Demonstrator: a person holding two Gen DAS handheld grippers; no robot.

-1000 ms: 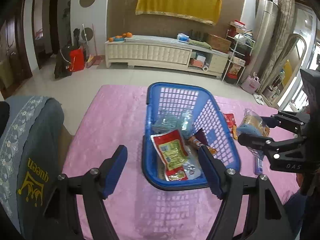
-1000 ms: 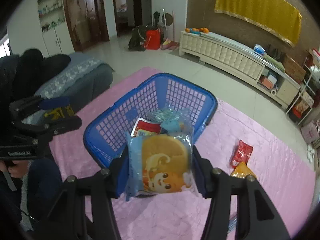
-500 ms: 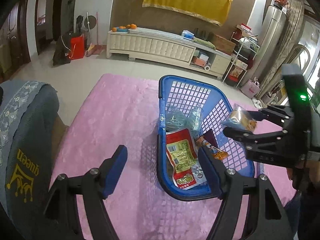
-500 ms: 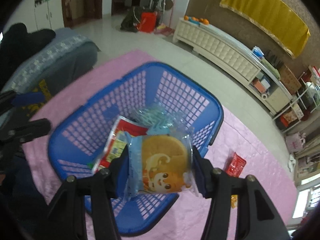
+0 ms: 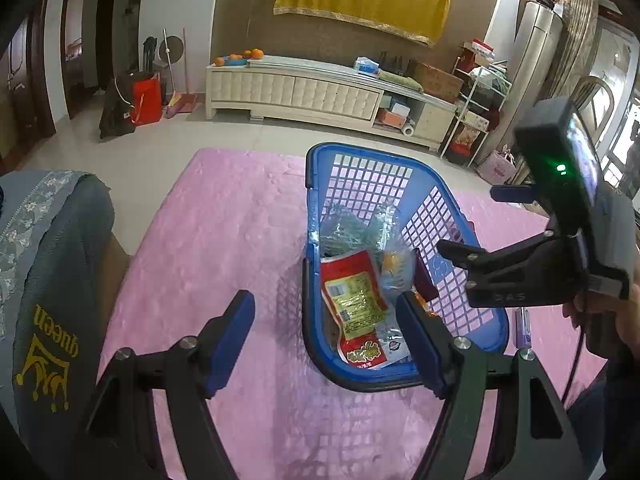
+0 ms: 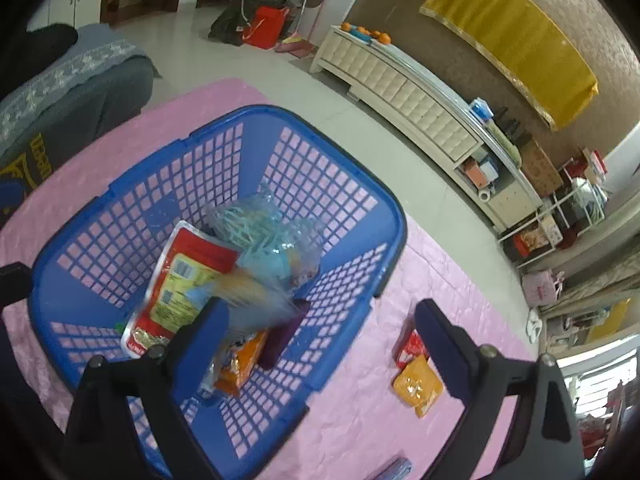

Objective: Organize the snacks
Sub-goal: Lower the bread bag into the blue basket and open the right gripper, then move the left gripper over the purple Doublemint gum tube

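A blue plastic basket (image 5: 460, 216) (image 6: 360, 184) stands on the pink mat and holds several snack packs. The cake pack with the cartoon print (image 6: 256, 292) is blurred, dropping inside the basket; it also shows in the left wrist view (image 5: 394, 268), beside a red pouch (image 5: 352, 300) (image 6: 188, 276). My right gripper (image 6: 324, 316) is open and empty above the basket's near right side. My left gripper (image 5: 328, 332) is open and empty, low over the mat at the basket's near left wall. A red pack (image 6: 410, 348) and an orange pack (image 6: 418, 386) lie on the mat right of the basket.
A grey cushion with "queen" lettering (image 5: 44, 280) lies left of the mat. A purple-blue stick pack (image 5: 524, 326) lies on the mat right of the basket. A white low cabinet (image 5: 312, 92) stands against the far wall across bare tiled floor.
My right gripper moved over the basket, opened and let go of the cake pack, which now falls among the snacks inside. My left gripper stayed open and hardly moved.
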